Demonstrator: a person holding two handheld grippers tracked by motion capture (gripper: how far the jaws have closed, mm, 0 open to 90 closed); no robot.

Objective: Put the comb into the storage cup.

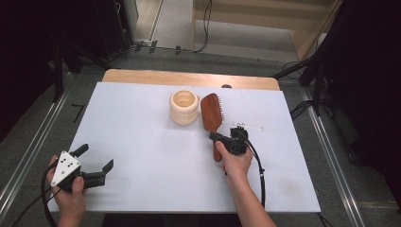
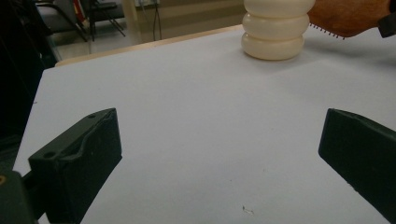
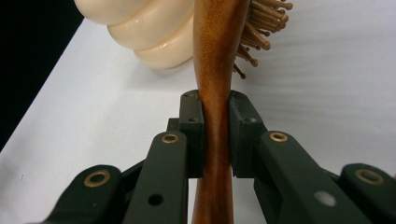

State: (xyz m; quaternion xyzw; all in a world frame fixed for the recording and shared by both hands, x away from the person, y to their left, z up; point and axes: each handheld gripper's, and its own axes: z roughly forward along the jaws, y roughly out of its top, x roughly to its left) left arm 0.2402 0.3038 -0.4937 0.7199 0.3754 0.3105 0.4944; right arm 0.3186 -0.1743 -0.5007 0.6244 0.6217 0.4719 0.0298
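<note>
A brown wooden hairbrush [image 1: 212, 115] lies on its edge across the white table, bristles to the right, its head next to a cream ribbed cup [image 1: 184, 107]. My right gripper [image 1: 228, 140] is shut on the brush handle; in the right gripper view the pads [image 3: 193, 126] press both sides of the handle [image 3: 215, 112], with the cup [image 3: 140, 32] just left of the brush head. My left gripper [image 1: 97, 159] rests near the table's front left corner, jaws wide open with nothing between them [image 2: 219, 149]. The left gripper view shows the cup [image 2: 275, 28] and brush bristles [image 2: 348, 18] far ahead.
The white table top [image 1: 142, 142] has a wooden strip [image 1: 189, 76] along its far edge. A small clear stick-like item [image 1: 247, 126] lies just right of the brush. Dark equipment and cables stand on the floor around the table.
</note>
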